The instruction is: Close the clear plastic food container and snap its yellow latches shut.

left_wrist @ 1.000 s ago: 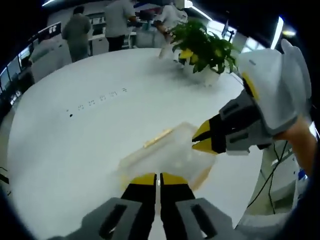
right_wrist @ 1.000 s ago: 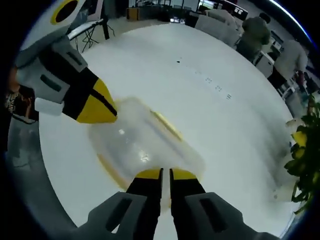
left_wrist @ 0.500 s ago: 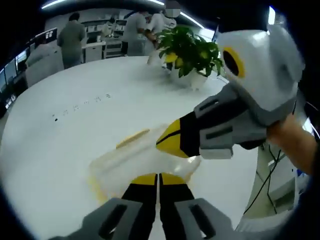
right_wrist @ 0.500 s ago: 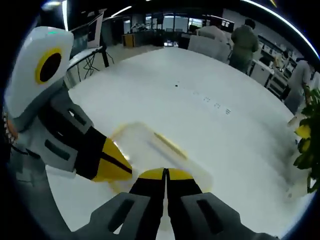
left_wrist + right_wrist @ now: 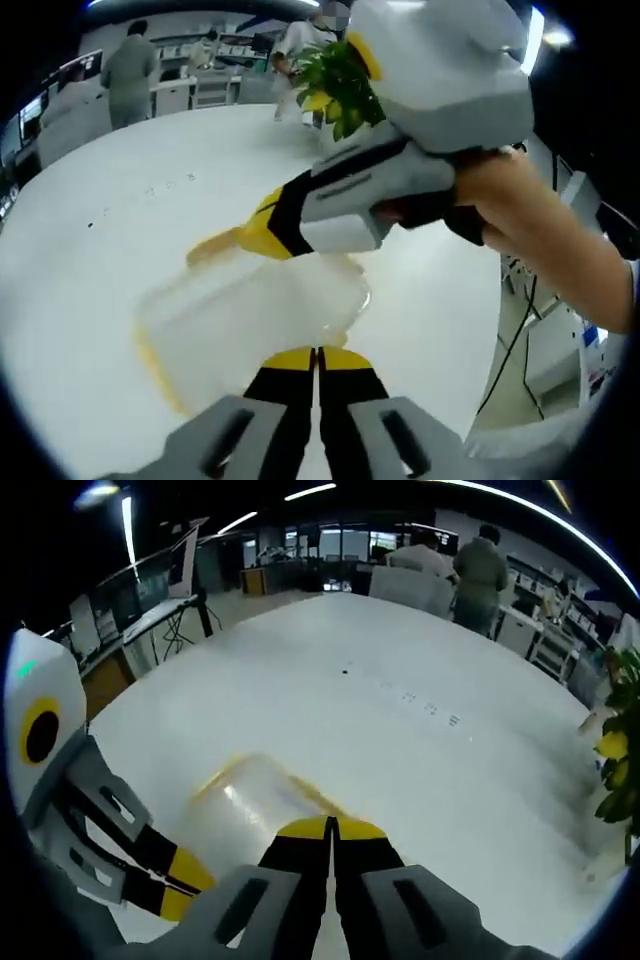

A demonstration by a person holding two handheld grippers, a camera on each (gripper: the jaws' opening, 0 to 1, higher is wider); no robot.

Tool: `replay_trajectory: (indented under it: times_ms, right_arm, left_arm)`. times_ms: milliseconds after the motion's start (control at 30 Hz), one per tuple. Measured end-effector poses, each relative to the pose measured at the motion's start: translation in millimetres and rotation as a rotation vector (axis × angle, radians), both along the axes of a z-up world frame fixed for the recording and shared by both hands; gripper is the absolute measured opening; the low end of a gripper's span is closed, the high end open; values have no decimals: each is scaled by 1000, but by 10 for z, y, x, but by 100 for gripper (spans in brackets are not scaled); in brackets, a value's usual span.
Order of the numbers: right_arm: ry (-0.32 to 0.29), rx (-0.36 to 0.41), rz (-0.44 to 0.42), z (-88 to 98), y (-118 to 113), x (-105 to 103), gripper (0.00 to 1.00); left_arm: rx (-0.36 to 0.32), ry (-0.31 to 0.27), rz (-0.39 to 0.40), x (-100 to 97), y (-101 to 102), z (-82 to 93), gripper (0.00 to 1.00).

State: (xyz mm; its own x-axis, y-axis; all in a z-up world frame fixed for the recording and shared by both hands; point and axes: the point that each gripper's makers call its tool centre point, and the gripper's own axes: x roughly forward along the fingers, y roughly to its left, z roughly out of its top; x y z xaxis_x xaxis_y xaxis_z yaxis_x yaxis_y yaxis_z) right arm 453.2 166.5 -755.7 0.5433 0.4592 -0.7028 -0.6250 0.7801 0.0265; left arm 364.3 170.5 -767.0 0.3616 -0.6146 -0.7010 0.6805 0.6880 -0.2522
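Left gripper view: both tongs pressed together, right tongs (image 5: pixel 262 228) now swung across over the box (image 5: pixel 250 315) on the white counter (image 5: pixel 90 240), reaching its far yellow latch (image 5: pixel 212 245), likely pressing it next.

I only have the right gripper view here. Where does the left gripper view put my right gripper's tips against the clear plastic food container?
Observer: The right gripper has its yellow tips at the far edge of the clear plastic food container, right beside a yellow latch.
Operator: And the left gripper's jaws?
Observer: The left gripper has its jaws together at the container's near edge.
Operator: Any other yellow on the container?
Observer: A yellow strip runs along the container's left side in that view; blur hides whether it is snapped.
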Motion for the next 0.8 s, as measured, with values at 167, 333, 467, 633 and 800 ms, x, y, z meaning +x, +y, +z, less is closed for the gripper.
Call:
replay_trajectory:
  times_ms: [167,333,467,633,800]
  right_arm:
    - [-14,6,-1,29,29,91,0]
    - [-26,-2,-22,10,45,246,0]
    - [-10,2,-55,-47,35,371,0]
    - [4,-1,-82,-105,9,471,0]
    - [51,-19,-85,-228,4,449,0]
  left_arm:
    - [-21,8,15,-11,-1,12,0]
    - [-43,9,20,-18,0,9,0]
    - [-42,-6,7,-16,-3,6,0]
    - [-22,-33,-11,-32,-15,1,0]
    - [-22,-41,-6,-33,-8,-4,0]
